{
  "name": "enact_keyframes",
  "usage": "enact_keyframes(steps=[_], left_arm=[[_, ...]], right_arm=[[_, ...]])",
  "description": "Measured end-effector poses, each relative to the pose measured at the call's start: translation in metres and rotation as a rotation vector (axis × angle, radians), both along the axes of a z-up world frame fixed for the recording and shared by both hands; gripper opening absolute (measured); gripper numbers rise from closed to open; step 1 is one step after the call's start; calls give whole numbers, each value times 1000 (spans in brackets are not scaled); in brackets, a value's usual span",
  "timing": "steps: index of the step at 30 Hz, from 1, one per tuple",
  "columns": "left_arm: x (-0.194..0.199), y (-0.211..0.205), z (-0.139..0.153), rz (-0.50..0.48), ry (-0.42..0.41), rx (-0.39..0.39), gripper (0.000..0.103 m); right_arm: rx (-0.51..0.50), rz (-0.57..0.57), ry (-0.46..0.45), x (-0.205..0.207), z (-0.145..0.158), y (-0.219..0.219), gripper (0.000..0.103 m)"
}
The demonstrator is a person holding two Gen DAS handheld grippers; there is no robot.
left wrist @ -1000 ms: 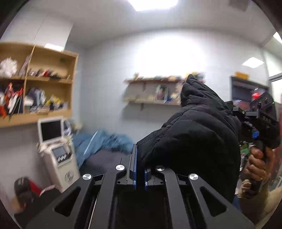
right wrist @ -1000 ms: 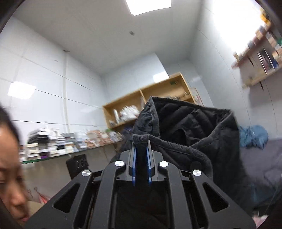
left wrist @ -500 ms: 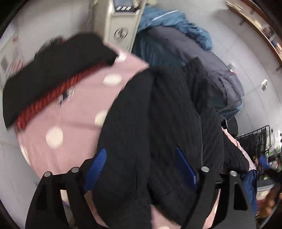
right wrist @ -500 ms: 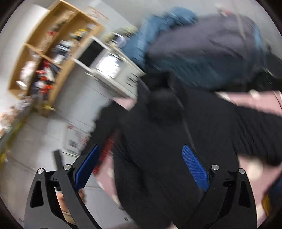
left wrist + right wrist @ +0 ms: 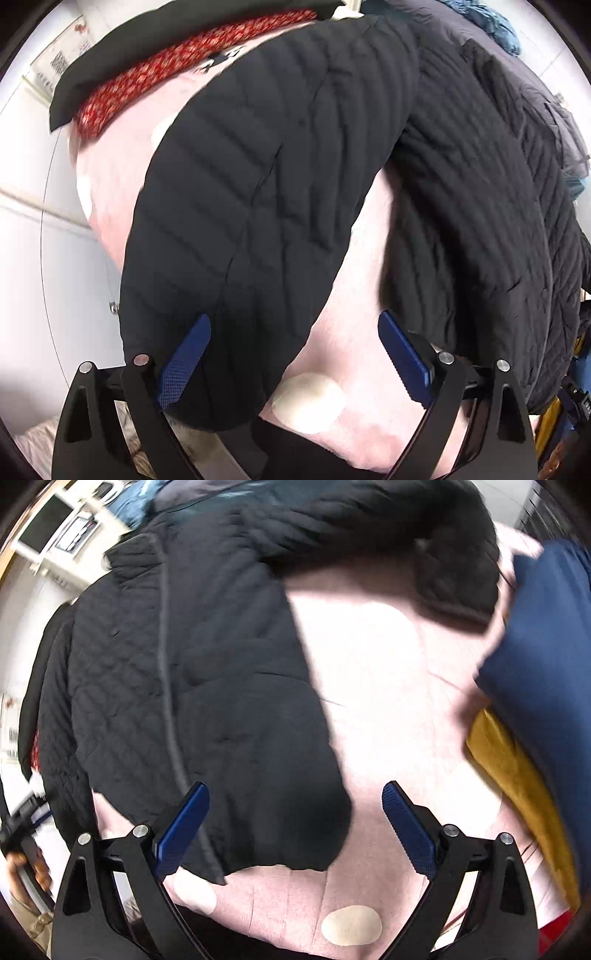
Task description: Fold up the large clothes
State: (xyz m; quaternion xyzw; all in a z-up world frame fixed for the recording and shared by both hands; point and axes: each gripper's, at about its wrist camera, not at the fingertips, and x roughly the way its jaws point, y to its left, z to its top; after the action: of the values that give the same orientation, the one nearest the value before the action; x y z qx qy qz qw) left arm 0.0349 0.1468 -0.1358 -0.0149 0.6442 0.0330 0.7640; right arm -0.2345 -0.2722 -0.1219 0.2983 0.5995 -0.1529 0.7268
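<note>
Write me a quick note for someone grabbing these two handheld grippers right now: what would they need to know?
Left gripper: open, holding nothing, over the black quilted puffer jacket.
Right gripper: open, holding nothing, over the same jacket's hem.
The jacket lies spread, not folded, on the pink polka-dot cloth. A folded navy garment on a mustard one sits at the right.
Done: jacket laid down and released.
Left: likely smooth it, fold sleeves in, fold the body.

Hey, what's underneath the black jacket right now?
The black jacket lies on a pink sheet with pale dots, visible all around its edges. Whatever sits directly beneath the jacket's middle is covered. Both grippers, left and right, are open above it.
</note>
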Motion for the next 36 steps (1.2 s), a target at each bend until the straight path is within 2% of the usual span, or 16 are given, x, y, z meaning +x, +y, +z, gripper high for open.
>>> enact_keyframes(steps=[3,7,12,15,17,18,19,20,21,22,26,28,31,32,35,36], left_arm=[[-2,-1,3,-5,-24,62,90],[-2,-14,5,-68,-138,196,97],[23,-38,-25,-206,-109,353,97],[43,-39,-38,-235,-119,411,96],[63,-31,-42,-234,-111,406,77],[76,-26,-44,-242,-98,414,62],[89,-19,-43,-246,-99,423,37],[103,-9,-37,-242,-120,422,24],[114,-1,-28,-226,-143,428,15],[127,11,-18,-197,-175,436,12],[199,76,46,-73,-301,400,9],[235,93,66,-94,-340,357,9],[271,82,95,-176,-447,454,9],[287,84,108,-151,-465,429,9],[332,106,131,7,-450,278,9],[342,104,135,30,-463,283,9]], right_arm=[[23,-31,3,2,3,-2,94],[67,-40,-16,0,-1,-3,93],[66,-30,-1,4,5,10,93],[47,-44,0,2,14,19,93],[22,-54,3,1,18,24,93],[5,-66,12,-1,21,26,93],[-10,-93,25,-3,23,28,93],[-13,-115,29,-6,24,30,93],[-9,-143,30,-7,25,32,93],[-2,-173,31,-9,25,35,93],[-16,-193,60,2,25,53,93],[-32,-176,59,14,26,64,93],[-29,-165,62,34,27,78,93],[-29,-169,58,39,29,82,93],[-32,-176,30,52,39,92,93],[-36,-176,27,54,42,95,93]])
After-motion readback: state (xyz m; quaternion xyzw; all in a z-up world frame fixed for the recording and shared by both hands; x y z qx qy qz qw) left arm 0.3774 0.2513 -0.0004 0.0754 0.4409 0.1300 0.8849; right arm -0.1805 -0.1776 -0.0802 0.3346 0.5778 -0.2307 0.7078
